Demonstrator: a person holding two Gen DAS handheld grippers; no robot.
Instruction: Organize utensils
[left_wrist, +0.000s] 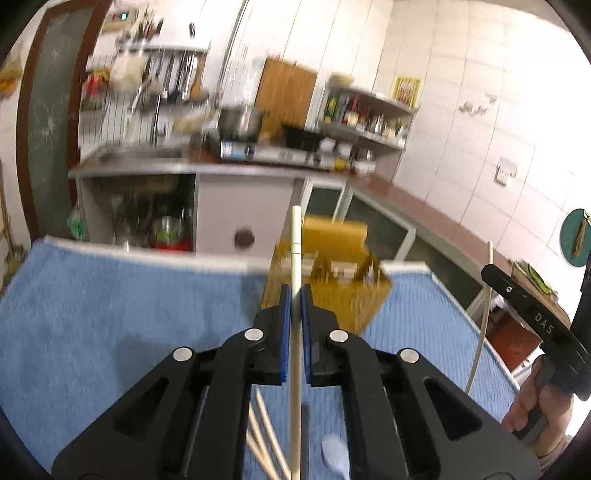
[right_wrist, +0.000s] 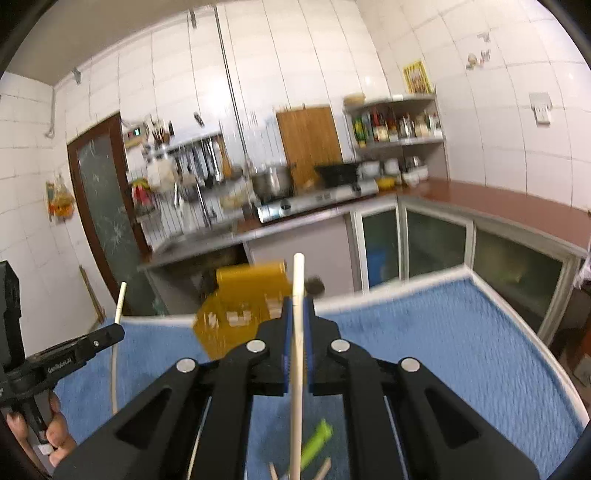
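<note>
Mid-task, both claws loaded. Left gripper (left_wrist: 295, 295) is clamped on a cream chopstick (left_wrist: 295, 236), held roughly upright, blue pads tight against it. Right gripper (right_wrist: 298, 310) pinches a second cream chopstick (right_wrist: 297, 280) the same way. Each claw also shows at the edge of the other's view with its stick standing up.

Target looks like the yellow utensil holder (left_wrist: 332, 273) at the far edge of the blue towel (left_wrist: 110, 314). Both sticks are above the towel, short of the holder, not yet in it. Holder contents are too blurred to read; pale shapes show through its slotted wall, so I cannot tell whether anything is already sorted.

Still loose on the towel near its close edge: several wooden chopsticks (left_wrist: 264, 439), a pale spoon (left_wrist: 334, 456), a green-handled utensil (right_wrist: 316, 441), more wooden stick ends (right_wrist: 321, 469).

My read: early-to-middle. Two sticks in transit, at least five items left to collect. Next step is probably dropping both sticks into a holder slot.
</note>
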